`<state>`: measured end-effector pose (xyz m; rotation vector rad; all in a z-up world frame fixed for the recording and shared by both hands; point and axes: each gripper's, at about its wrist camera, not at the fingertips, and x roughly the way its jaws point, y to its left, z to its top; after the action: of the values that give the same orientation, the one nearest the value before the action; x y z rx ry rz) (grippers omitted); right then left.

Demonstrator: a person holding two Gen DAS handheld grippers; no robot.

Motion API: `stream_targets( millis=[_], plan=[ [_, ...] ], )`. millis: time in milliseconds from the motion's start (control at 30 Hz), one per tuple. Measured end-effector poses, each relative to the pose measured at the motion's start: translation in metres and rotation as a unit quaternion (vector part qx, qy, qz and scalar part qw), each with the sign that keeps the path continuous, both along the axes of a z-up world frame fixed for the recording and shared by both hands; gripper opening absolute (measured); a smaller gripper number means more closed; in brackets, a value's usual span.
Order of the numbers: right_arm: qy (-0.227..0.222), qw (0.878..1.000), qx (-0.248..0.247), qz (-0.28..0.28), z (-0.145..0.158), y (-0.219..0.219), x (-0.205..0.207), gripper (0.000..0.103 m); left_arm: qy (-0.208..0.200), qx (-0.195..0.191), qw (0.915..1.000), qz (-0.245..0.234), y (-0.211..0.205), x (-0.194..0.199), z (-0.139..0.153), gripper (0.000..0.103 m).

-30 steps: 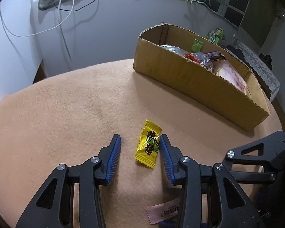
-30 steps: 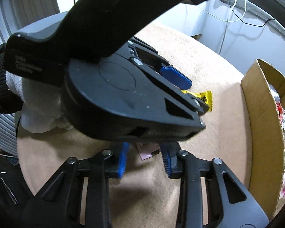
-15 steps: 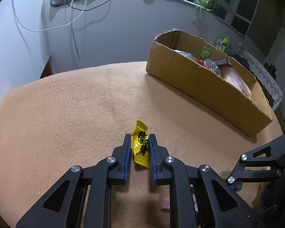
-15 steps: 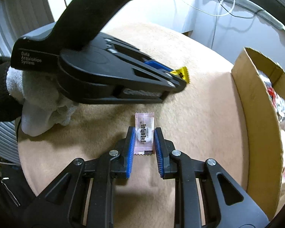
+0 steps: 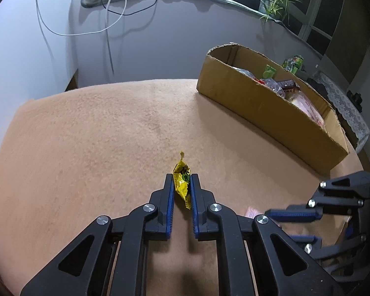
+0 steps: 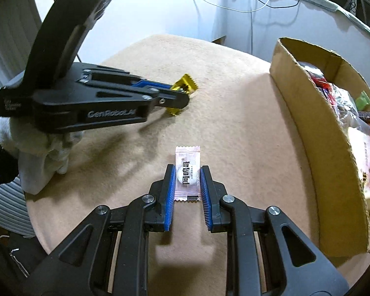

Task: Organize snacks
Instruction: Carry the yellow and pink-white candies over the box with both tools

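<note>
- The tan cloth-covered table (image 5: 86, 135) fills both wrist views.
- A cardboard box (image 5: 266, 108) stands on its far right part, with mixed snack packets inside.
- The left gripper (image 5: 181, 185) has its 2 blue pads clamped on a yellow candy (image 5: 181, 182), crumpled and standing on edge, left of the box.
- The right gripper (image 6: 187, 172) has its pads pressed to both sides of a flat pink sachet (image 6: 187, 172) lying near the table's near edge.
</note>
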<state>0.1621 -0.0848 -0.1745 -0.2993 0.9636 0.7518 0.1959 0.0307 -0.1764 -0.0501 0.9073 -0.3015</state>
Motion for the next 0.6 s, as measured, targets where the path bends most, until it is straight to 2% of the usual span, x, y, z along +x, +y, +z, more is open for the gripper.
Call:
stream_targets(
  millis=[367, 600],
  plan=[
    [-0.014, 0.999, 0.025, -0.029, 0.017, -0.011, -0.004, 0.02, -0.024, -0.005, 0.9996, 0.01, -0.003, -0.017, 0.018, 0.01],
    [-0.031, 0.997, 0.049, -0.051, 0.046, -0.032, -0.006, 0.02, -0.051, -0.016, 0.9985, 0.007, -0.012, -0.027, 0.042, 0.01]
  ],
)
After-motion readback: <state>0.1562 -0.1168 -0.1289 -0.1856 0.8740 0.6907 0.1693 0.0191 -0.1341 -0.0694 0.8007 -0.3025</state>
